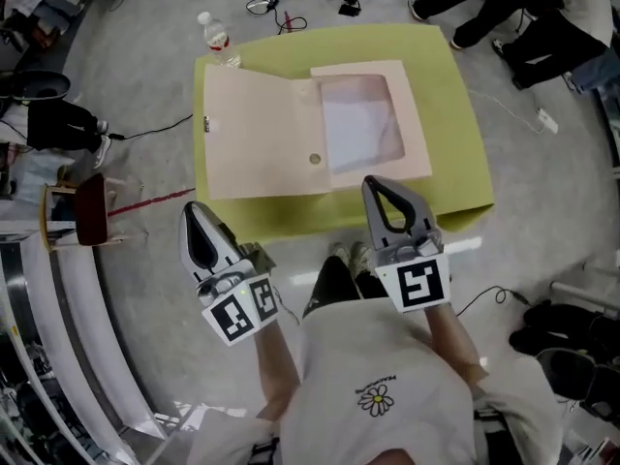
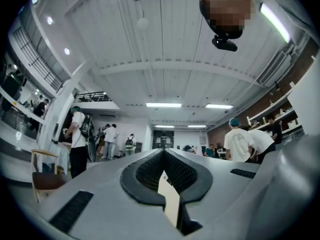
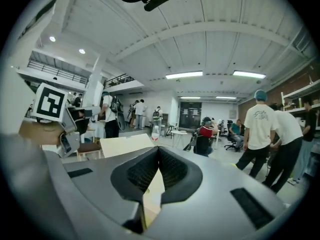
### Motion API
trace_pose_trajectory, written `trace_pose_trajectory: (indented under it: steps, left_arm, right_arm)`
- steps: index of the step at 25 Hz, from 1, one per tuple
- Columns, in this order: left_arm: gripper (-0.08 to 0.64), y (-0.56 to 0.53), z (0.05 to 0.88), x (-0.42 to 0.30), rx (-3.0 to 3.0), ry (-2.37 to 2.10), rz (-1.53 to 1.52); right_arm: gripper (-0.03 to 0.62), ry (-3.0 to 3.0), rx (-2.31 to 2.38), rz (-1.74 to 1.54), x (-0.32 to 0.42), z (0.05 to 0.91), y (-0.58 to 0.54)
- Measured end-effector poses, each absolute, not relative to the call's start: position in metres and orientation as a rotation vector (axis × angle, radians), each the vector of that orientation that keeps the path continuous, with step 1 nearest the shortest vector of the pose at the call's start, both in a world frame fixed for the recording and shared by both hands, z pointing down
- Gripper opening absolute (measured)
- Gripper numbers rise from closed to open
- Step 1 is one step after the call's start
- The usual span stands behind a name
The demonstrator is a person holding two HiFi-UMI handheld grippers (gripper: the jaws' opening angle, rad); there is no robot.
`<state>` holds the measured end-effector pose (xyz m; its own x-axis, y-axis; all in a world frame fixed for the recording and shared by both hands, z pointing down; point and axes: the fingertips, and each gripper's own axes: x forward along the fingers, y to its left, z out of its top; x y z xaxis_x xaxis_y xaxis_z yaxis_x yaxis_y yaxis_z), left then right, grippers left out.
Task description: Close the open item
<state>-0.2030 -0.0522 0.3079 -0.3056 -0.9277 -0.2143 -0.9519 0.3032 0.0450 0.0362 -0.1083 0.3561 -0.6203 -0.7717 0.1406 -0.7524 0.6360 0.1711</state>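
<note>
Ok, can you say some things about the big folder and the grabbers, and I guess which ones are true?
1. The pink folder lies open on the yellow-green table. True.
2. White paper sits inside the folder. True.
3. The left gripper is pinching the folder's flap. False: its jaws are shut on nothing, and it is held off the table's near side.
4. The right gripper has its jaws wide open. False: they are shut, with nothing held.
5. The water bottle lies inside the folder. False: it stands by the table's far left corner, apart from the folder.
</note>
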Motion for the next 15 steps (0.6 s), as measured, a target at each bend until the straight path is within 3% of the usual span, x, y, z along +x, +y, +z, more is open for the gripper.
trace_pose_trajectory:
  steps: [8, 15]
  left_arm:
    - [0.014, -0.083, 0.283, -0.181, -1.955, 2.171, 0.314]
    - [0.014, -0.070, 0.282, -0.225, -2.003, 2.153, 0.264]
  right_arm:
    - [0.014, -2.494, 1.339, -0.255, 0.026, 0.366, -0.099]
    - [0.047, -2.549, 1.271, -0.286, -0.030, 0.358, -0.086]
